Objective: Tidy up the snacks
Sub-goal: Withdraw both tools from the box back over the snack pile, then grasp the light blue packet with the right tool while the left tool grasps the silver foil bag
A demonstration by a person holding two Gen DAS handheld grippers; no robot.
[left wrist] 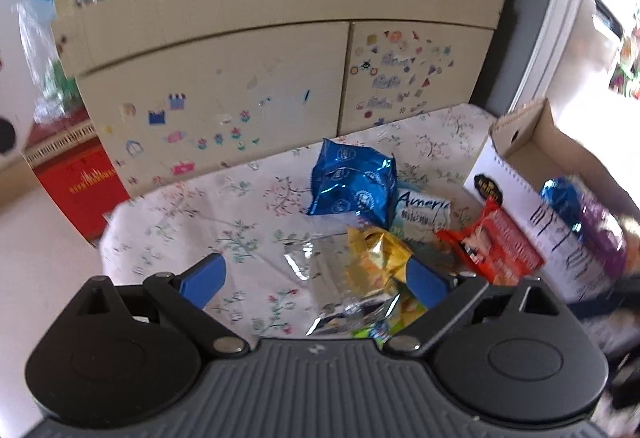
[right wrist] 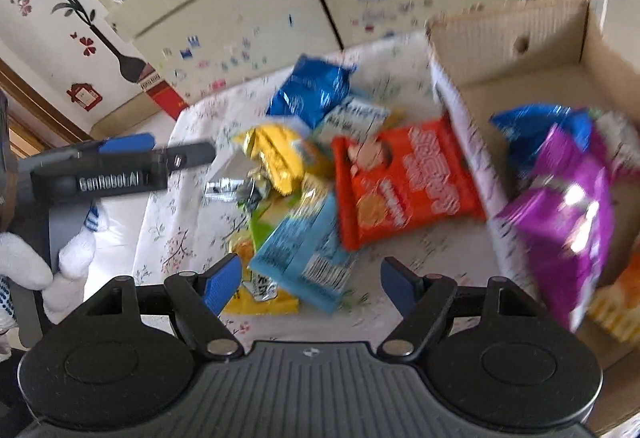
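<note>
Left gripper [left wrist: 316, 280] tilted steeply downward, blue fingertips [left wrist: 206, 276] spread wide apart, nothing pressed between them. Seen from the right wrist view at the left edge, gripped by a white-gloved hand [right wrist: 44, 266]. Right gripper [right wrist: 312, 286] likewise angled down, jaws partly spread, pads [right wrist: 224, 280] clear of any contact.

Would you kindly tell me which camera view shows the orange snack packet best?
The right wrist view shows the orange snack packet best: its whole front lies open to the camera, beside the cardboard box, though motion blurs the print. The left wrist view catches only part of it, foreshortened at the right, against the box's side.
</note>
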